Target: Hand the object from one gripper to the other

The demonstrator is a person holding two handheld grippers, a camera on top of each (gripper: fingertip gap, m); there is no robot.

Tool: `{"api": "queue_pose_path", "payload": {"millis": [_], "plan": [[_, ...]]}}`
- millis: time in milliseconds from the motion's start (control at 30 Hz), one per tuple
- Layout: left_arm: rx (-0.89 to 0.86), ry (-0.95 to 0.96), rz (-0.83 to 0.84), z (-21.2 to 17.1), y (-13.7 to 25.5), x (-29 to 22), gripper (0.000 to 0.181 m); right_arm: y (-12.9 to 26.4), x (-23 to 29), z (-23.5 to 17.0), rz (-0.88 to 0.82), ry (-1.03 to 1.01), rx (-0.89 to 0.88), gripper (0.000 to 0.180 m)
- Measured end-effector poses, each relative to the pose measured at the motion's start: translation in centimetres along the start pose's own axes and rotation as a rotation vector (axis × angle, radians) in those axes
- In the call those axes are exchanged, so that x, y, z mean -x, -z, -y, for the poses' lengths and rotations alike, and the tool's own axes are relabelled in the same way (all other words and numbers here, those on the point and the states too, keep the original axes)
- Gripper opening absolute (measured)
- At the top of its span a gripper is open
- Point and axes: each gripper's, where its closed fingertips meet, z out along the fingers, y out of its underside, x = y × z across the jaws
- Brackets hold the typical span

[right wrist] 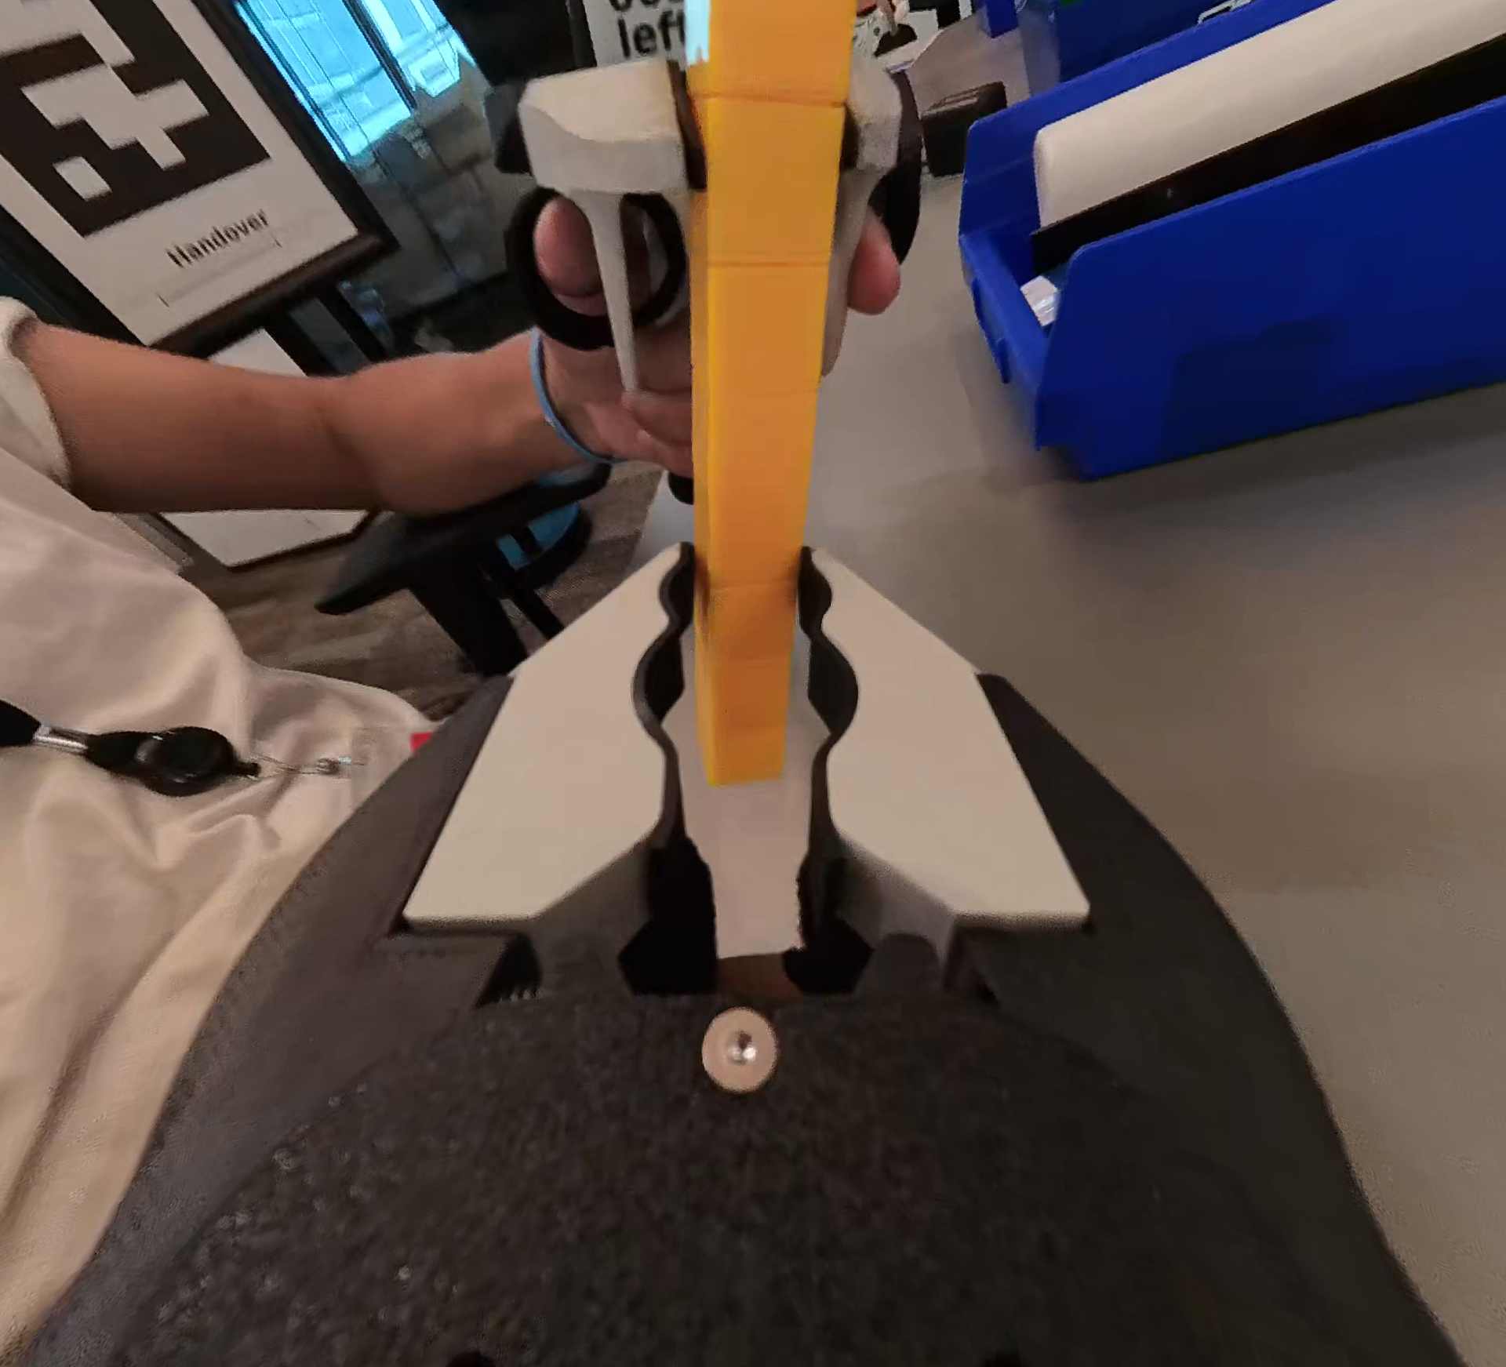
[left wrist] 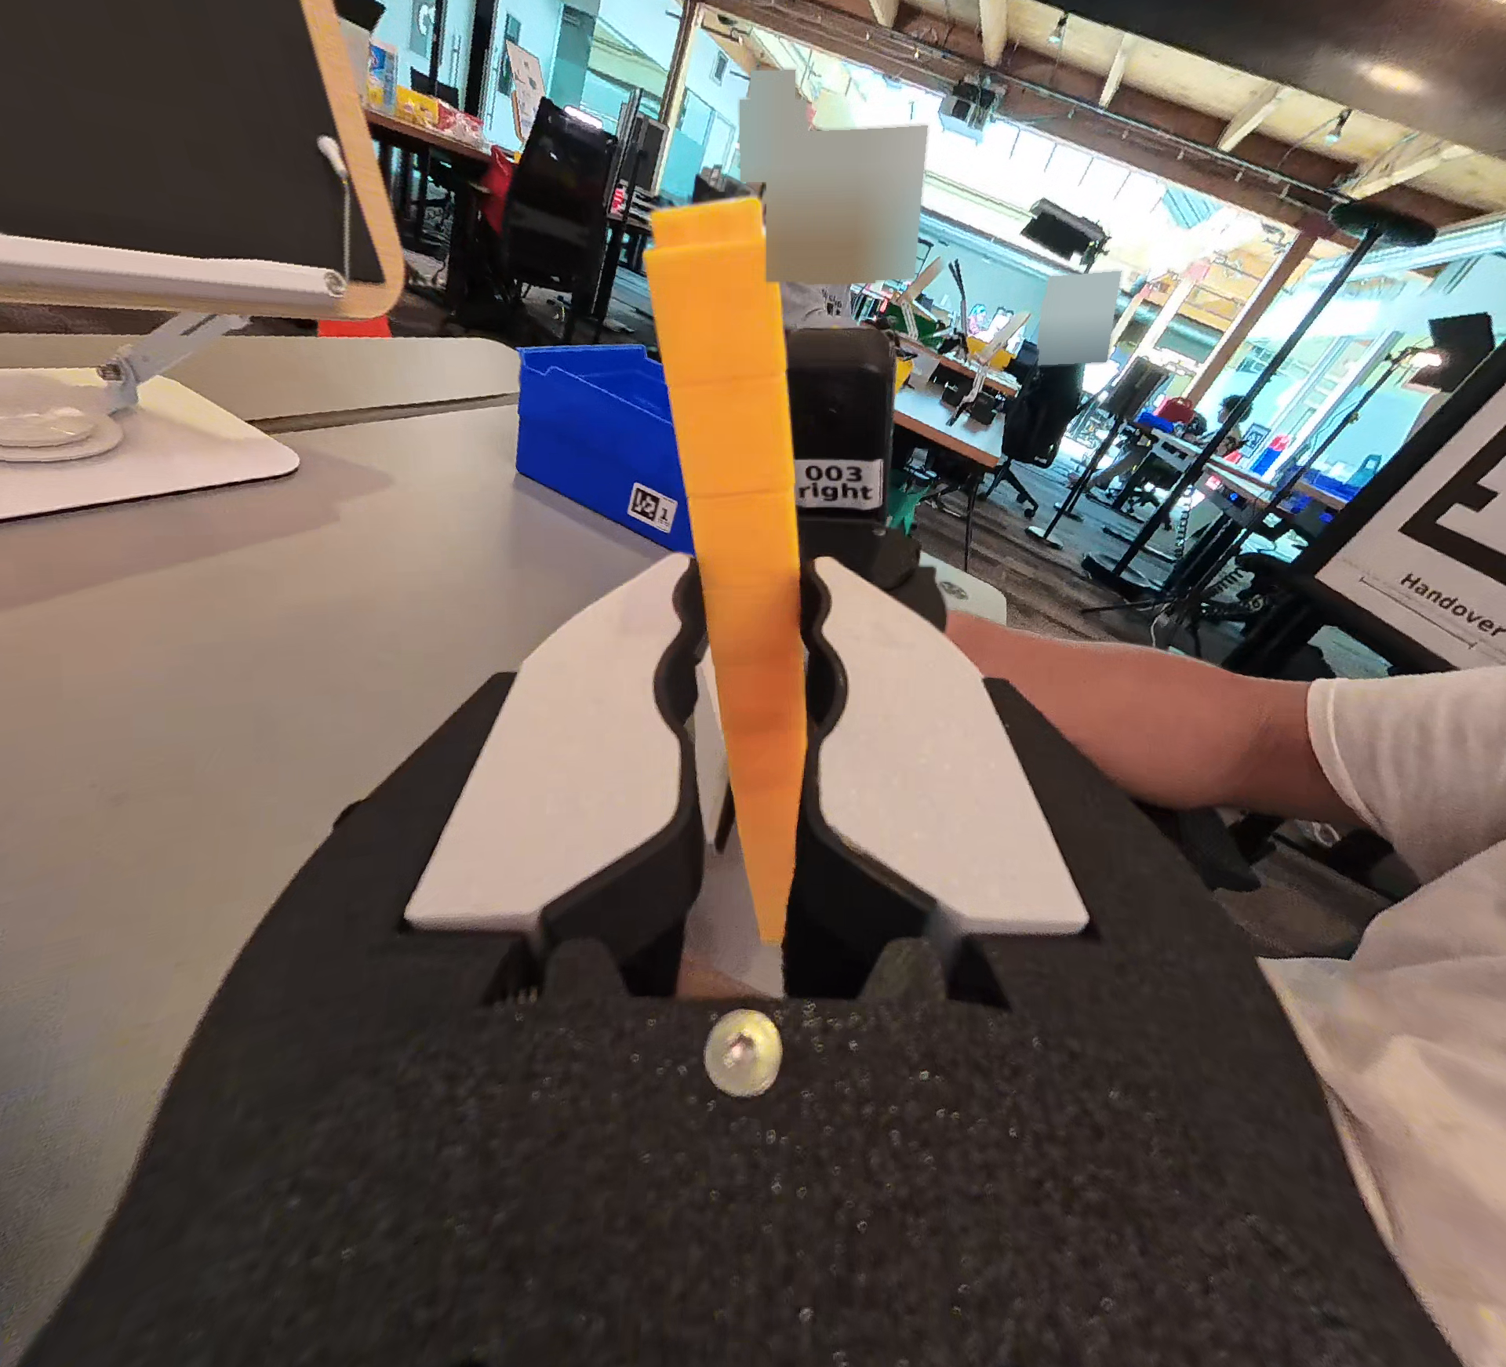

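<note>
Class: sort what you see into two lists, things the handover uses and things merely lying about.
In use: yellow bar; left gripper; right gripper.

Lying about: blue bins; monitor stand; marker board; table.

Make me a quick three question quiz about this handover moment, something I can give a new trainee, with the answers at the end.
1. True or false: both grippers are closed on the yellow block bar at once.
2. Which gripper is closed on the bar's end in the right wrist view? A) the left gripper B) the right gripper C) neither
3. Fill in the blank: the storage bin on the table beyond the bar is ____ in colour.

Key
1. True: each wrist view shows its own fingers shut against the bar.
2. B: the right gripper has the near end, the left gripper holds farther along.
3. Blue.
</note>
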Motion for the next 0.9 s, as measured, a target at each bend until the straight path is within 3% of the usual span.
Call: {"api": "queue_pose_path", "payload": {"millis": [300,533,767,900], "plan": [[0.117,-0.194,0.028,-1.9,-2.2,-3.2,0.022,-1.2,2.4,-0.8,0.163,0.045,0.0,0.023],[0.138,-0.202,0.058,-2.3,-2.2,-2.5,0.022,-0.6,1.2,-1.5,0.098,0.062,0.021,0.022],[0.125,-0.313,0.211,-2.2,-2.2,-0.7,0.039,1.9,-0.9,0.4,-0.051,0.104,-0.043,0.022],[0.125,-0.285,0.289,-2.0,-1.7,1.0,0.039,5.9,-4.2,3.1,-0.342,0.14,-0.074,0.021]]}}
